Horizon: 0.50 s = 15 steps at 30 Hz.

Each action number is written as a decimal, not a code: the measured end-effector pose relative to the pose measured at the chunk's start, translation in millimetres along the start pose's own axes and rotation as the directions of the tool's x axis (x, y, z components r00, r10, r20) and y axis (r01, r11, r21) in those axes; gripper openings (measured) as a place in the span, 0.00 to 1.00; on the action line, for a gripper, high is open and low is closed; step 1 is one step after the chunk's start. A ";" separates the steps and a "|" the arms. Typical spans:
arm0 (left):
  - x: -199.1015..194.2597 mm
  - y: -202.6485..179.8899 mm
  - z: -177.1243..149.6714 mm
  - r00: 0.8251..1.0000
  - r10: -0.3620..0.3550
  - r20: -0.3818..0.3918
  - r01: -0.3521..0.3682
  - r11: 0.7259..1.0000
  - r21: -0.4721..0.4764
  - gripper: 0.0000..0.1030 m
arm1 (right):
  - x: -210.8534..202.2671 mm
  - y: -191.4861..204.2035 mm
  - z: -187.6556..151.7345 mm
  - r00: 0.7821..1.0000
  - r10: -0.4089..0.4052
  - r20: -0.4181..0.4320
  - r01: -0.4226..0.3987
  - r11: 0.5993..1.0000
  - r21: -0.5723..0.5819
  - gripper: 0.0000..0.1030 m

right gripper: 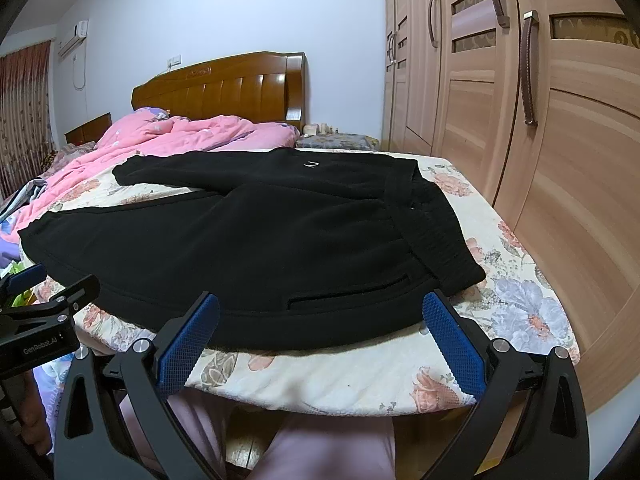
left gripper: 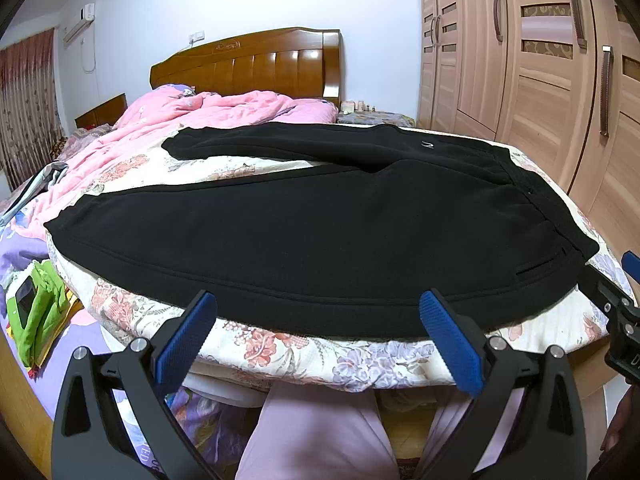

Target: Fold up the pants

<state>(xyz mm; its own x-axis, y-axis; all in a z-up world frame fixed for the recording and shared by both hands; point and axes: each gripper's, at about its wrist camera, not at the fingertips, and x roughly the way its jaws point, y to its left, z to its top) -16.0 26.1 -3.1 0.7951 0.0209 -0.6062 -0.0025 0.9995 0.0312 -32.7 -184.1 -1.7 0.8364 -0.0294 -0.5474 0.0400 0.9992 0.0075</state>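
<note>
Two grippers, left gripper (left gripper: 316,330) and right gripper (right gripper: 320,330), both spread wide and holding nothing, hover at the near hem of the black pants (left gripper: 320,232). The pants lie flat on the floral sheet (left gripper: 304,356), legs apart, waistband to the right. Risk: thick fleece (probably slippery) may let the pads pinch one layer only, or snag the sheet beneath and drag it.

one pants (left gripper: 320,232), two grippers (left gripper: 316,332), one bed (left gripper: 304,356)
</note>
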 end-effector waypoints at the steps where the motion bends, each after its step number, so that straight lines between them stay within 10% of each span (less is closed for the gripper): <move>1: -0.1 -0.2 0.2 1.000 0.000 0.000 0.000 1.000 0.000 0.99 | 0.0 -0.5 0.4 1.000 -0.001 0.001 0.001 1.000 0.000 0.96; 15: 0.0 -0.6 0.3 1.000 0.000 0.000 0.000 1.000 0.001 0.99 | -0.1 -0.9 -0.1 1.000 0.002 -0.001 -0.002 1.000 0.004 0.96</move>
<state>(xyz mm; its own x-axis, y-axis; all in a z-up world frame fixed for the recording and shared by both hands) -15.8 25.5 -2.9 0.7949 0.0212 -0.6063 -0.0023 0.9995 0.0319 -32.8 -185.0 -1.7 0.8360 -0.0271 -0.5480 0.0404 0.9991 0.0123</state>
